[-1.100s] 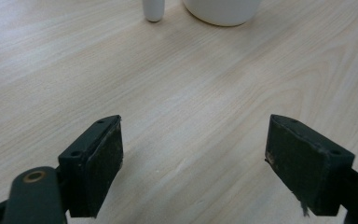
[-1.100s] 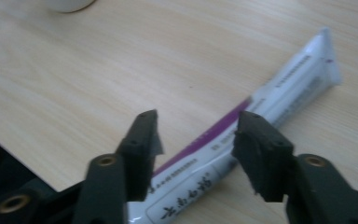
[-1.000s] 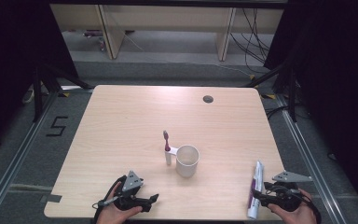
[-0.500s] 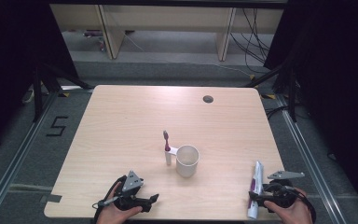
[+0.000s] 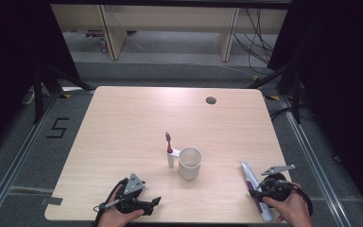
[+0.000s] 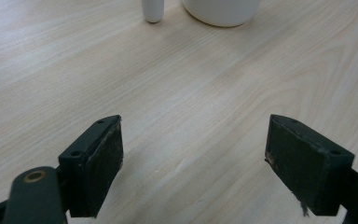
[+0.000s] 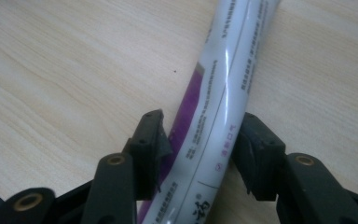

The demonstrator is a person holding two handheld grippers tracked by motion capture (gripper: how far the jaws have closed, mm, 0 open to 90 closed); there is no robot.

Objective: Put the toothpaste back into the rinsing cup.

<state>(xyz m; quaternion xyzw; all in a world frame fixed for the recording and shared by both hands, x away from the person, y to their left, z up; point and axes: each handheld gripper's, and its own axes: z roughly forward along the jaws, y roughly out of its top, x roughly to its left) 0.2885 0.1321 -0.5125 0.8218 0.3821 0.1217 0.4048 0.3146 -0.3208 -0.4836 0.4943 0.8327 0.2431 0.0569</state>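
Toothpaste tube (image 7: pixel 219 88) lies at the tabletop's (image 5: pixel 137 123) near right edge, clamped between both jaws of the right claw (image 7: pixel 200 140). Left claw (image 6: pixel 193 163) gapes wide and empty at the near left, facing a white cup (image 5: pixel 190 162) and toothbrush (image 5: pixel 169 147).

Worktop (image 5: pixel 137 123) evenly lit from overhead; surroundings fall to near black. Shadows short and soft. High view grainy, slightly soft. Tube (image 7: pixel 223 93) carries a bright glare streak along its length; nearest claw parts blur at the frame bottom.
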